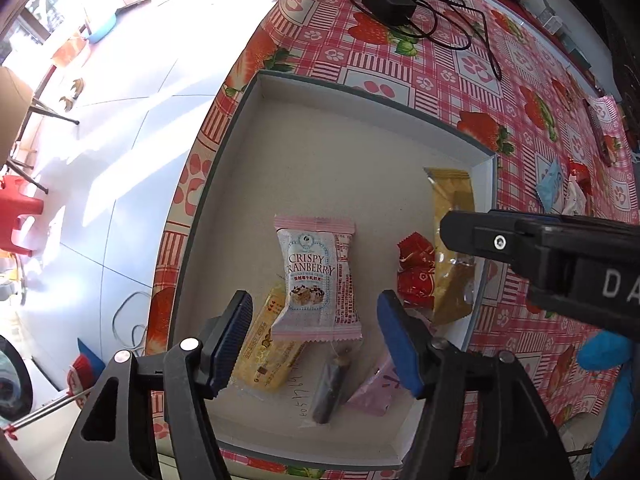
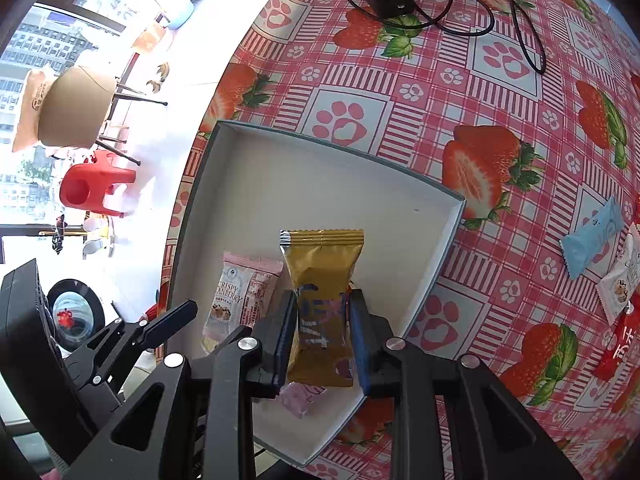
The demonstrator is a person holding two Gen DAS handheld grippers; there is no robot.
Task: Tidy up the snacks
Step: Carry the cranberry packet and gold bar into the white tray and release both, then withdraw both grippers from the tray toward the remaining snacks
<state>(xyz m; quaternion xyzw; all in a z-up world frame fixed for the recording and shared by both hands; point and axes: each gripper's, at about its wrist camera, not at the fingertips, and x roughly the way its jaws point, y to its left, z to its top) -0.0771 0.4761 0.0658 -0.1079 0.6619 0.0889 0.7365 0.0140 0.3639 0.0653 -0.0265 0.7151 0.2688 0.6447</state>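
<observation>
On the strawberry-print surface [image 2: 460, 92], the gold packet [image 2: 322, 304] lies lengthwise between the part-open right tongs [image 2: 323, 336], over the tray [image 2: 448, 240]; the left tongs [image 1: 316, 336] stand wide and empty.

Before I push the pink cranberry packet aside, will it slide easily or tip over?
The pink cranberry packet lies flat on other snacks in the box, so it probably slides rather than tips. Its puffy wrapper suggests it is light. The glossy film may slip between fingers.

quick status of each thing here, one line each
left gripper: open over the box, nothing gripped
right gripper: jaws either side of the gold packet
gold packet: inside the box, near its wall
cranberry packet: lying on other snacks
box: lidless, partly filled
</observation>
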